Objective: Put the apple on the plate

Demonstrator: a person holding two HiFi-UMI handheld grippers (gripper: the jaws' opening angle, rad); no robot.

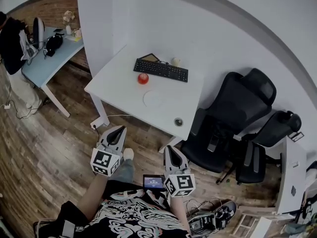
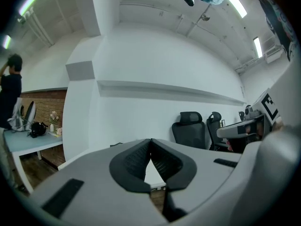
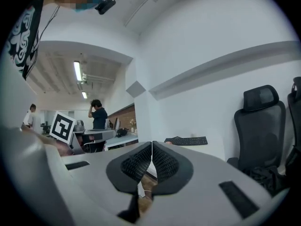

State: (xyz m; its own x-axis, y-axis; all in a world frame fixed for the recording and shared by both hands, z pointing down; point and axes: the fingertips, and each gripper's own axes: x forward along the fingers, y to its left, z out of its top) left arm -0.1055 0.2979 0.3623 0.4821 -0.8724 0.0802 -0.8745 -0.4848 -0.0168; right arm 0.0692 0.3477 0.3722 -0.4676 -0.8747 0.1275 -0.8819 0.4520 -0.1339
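Observation:
A red apple sits on the white table, just in front of a black keyboard. A white plate lies flat on the table a little nearer to me than the apple. My left gripper and right gripper hover over the wooden floor, short of the table's near edge. Both are shut with nothing between the jaws. In the right gripper view the keyboard shows ahead; the apple and plate are hidden there.
Two black office chairs stand to the right of the table. A small round dark object sits at the table's near right corner. A second desk with bags and a person stands at the far left. Cables lie on the floor.

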